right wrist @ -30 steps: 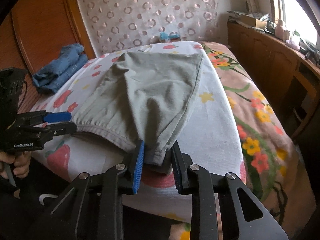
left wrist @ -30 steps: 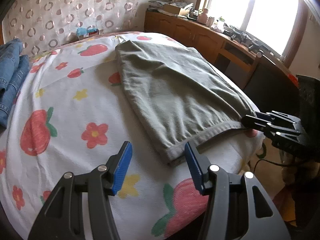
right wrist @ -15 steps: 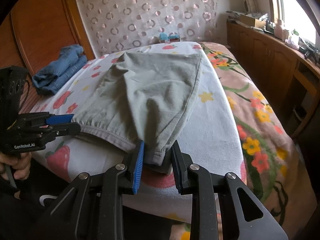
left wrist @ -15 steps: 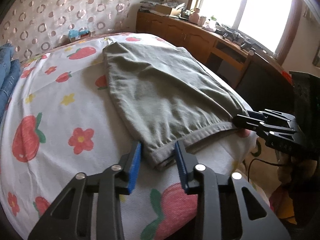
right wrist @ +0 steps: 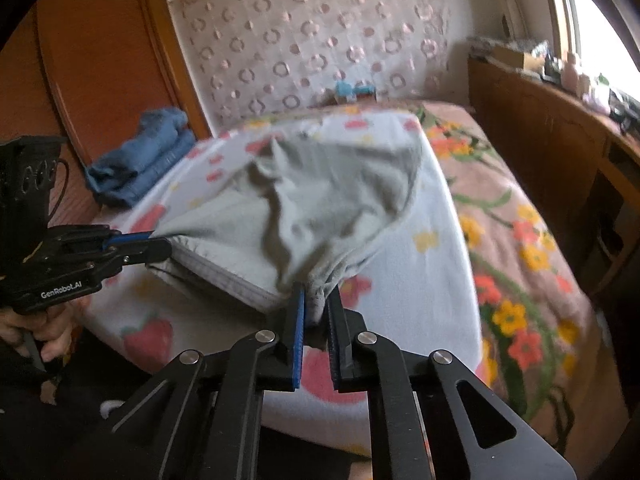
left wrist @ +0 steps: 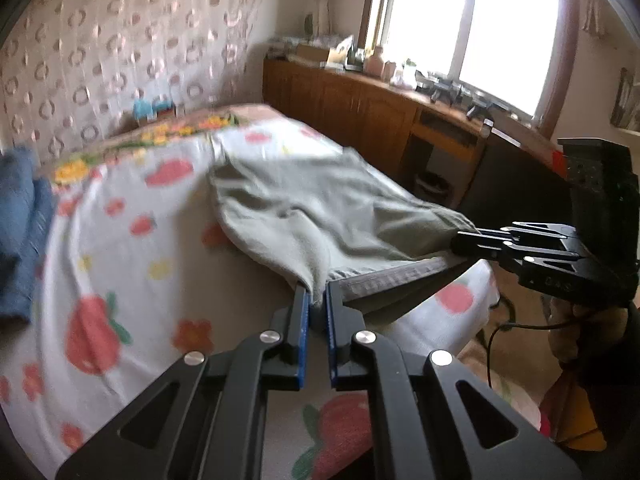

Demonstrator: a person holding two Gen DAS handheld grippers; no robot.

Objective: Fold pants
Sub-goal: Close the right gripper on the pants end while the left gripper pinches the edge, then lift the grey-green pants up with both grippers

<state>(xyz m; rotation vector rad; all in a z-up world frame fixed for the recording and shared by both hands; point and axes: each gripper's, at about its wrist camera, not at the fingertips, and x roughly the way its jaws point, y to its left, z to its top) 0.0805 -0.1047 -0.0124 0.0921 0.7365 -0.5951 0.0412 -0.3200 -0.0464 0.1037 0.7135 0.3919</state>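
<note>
I have the grey pants by their waistband end, one corner in each tool. The left gripper has its jaws narrow and closing on the near left corner, cloth bunched between the blue pads. The right gripper is likewise narrow and closing, with the other waistband corner pinched between its pads. In the left view I see that right tool at about 3 o'clock, and in the right view the left tool sits at about 9 o'clock, so the waistband is stretched between my two hands across the near edge of the bed.

From the jaws, the pants run away toward 12 o'clock, long axis pointing at the patterned wall, with the far end lying on the fruit-print sheet. The near end is lifted clear of the sheet and sags between the grips.

My judgement: the coming fold carries the waistband along that axis toward 12 o'clock, over the resting part. Neither hand is nearer; both hold the same edge, so they should travel together or the fold will skew.

The folded jeans at 10 o'clock are well apart.
</note>
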